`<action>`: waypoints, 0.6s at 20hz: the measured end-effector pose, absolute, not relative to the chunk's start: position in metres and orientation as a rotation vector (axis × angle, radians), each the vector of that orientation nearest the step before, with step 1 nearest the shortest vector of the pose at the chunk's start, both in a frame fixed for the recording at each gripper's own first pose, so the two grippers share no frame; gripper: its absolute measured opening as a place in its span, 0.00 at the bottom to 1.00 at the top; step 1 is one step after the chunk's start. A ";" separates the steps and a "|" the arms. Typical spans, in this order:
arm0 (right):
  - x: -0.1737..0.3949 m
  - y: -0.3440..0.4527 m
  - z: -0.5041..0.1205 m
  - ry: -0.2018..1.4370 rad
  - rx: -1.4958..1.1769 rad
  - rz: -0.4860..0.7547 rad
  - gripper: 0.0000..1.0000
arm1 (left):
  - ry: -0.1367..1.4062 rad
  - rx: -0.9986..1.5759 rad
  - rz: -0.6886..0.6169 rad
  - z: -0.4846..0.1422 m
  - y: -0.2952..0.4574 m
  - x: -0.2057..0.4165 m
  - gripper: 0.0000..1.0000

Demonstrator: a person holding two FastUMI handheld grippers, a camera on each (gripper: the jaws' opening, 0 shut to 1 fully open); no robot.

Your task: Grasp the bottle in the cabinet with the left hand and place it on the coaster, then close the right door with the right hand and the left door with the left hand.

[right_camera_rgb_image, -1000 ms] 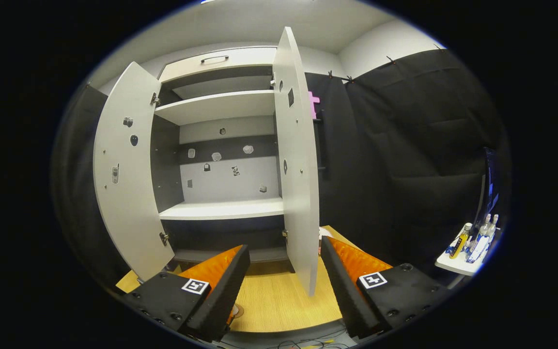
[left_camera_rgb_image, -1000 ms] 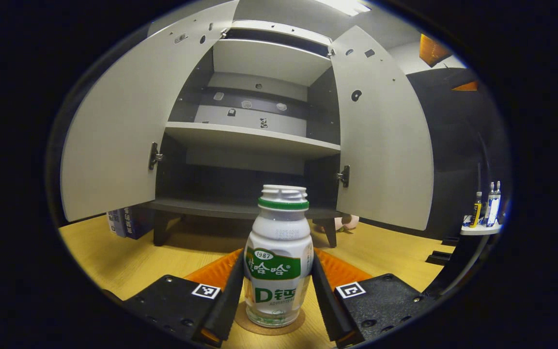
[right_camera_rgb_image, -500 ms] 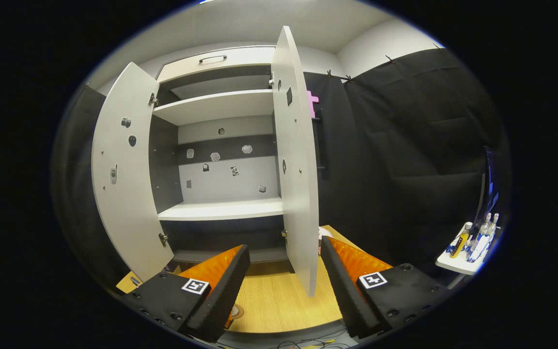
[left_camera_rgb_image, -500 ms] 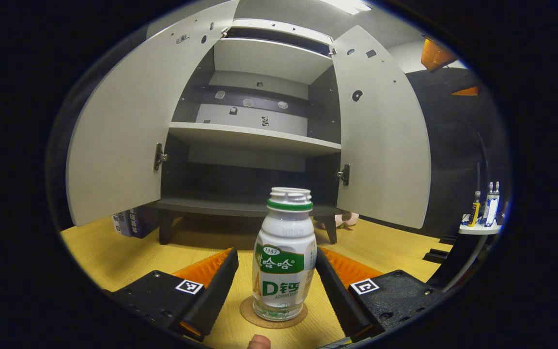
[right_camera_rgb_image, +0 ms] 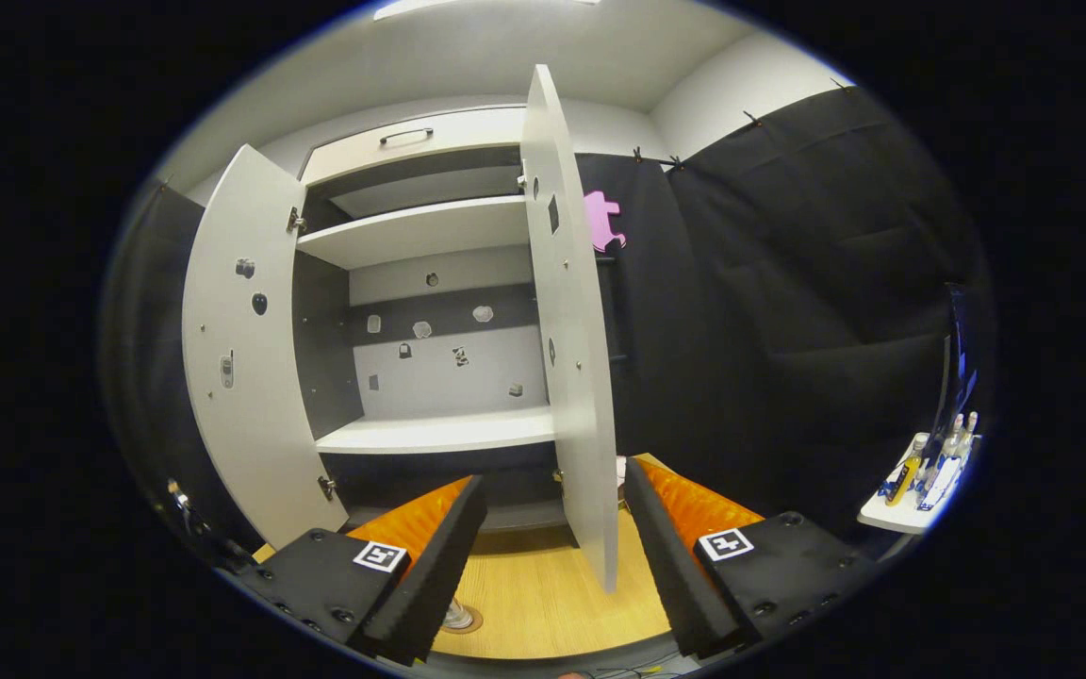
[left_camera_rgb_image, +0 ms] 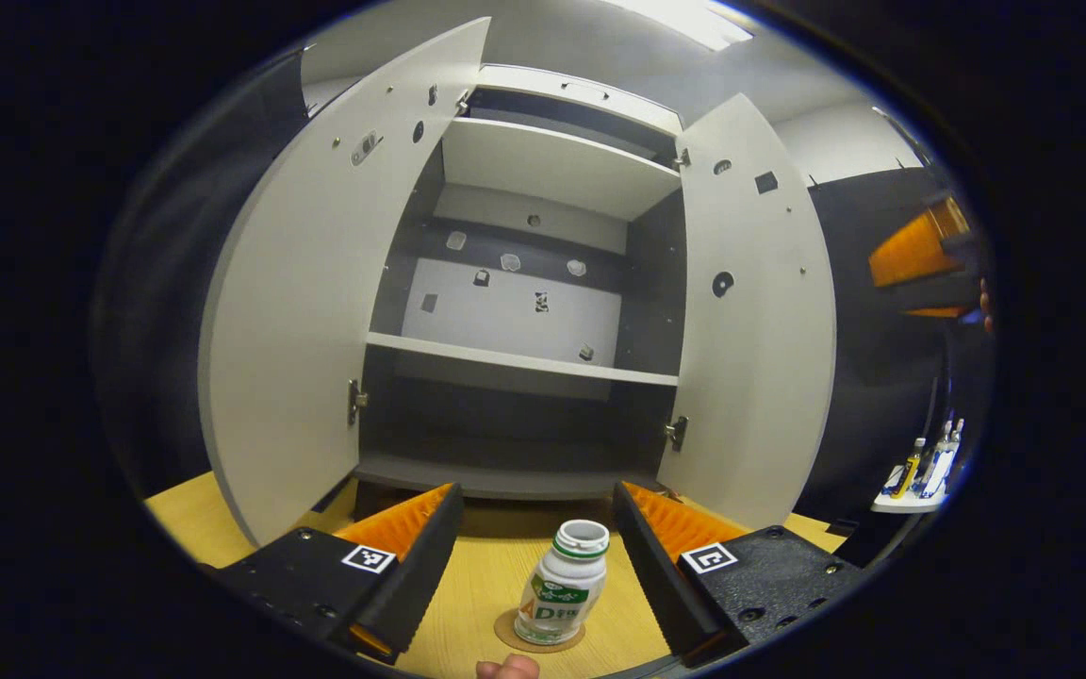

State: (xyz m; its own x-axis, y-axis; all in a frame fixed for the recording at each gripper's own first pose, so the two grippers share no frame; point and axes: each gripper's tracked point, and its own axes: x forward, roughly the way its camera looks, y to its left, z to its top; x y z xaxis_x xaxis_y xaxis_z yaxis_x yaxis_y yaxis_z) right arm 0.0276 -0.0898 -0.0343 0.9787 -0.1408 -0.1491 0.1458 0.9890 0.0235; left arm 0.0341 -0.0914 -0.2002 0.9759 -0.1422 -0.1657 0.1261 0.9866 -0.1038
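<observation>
Both cabinet doors, left door (left_camera_rgb_image: pixel 303 311) and right door (left_camera_rgb_image: pixel 755 330), stand open. Bottle (left_camera_rgb_image: pixel 562 596) upright on coaster (left_camera_rgb_image: pixel 510 634); left gripper (left_camera_rgb_image: pixel 535 547) parted above it, clear. Right gripper (right_camera_rgb_image: pixel 552 538) parted, straddling right door's edge.

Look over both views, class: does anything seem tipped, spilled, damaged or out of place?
Nothing stands out. The bottle stands upright on the coaster on the wooden table, with no spill around it. Both cabinet doors hang open and look undamaged, and the left gripper is open, clear of the bottle.
</observation>
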 end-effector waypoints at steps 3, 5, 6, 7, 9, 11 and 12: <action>0.033 -0.114 -0.013 0.108 0.032 -0.140 0.97 | 0.143 -0.087 -0.063 -0.158 -0.079 0.040 0.95; 0.040 -0.138 0.002 0.092 0.001 -0.155 0.97 | 0.148 -0.080 -0.027 -0.142 -0.077 0.041 0.95; 0.044 -0.151 0.008 0.091 -0.013 -0.162 0.97 | 0.153 -0.079 -0.014 -0.135 -0.079 0.040 0.95; 0.049 -0.161 0.017 0.086 -0.019 -0.156 0.97 | 0.156 -0.076 -0.004 -0.129 -0.081 0.040 0.95; 0.063 -0.180 0.032 0.074 -0.020 -0.138 0.97 | 0.148 -0.060 0.023 -0.117 -0.084 0.039 0.95; 0.081 -0.209 0.039 0.086 -0.036 -0.170 0.97 | 0.149 -0.038 0.061 -0.110 -0.088 0.037 0.99; 0.089 -0.219 0.044 0.081 -0.036 -0.174 1.00 | 0.149 -0.031 0.078 -0.106 -0.090 0.036 0.99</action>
State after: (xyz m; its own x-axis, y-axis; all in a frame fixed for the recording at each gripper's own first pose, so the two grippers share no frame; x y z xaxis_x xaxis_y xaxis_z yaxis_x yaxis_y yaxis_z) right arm 0.0889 -0.2186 0.0436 0.9816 -0.1745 -0.0775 0.1716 0.9842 -0.0425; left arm 0.0357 -0.0902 -0.1059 0.9859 0.0752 -0.1493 -0.0798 0.9965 -0.0248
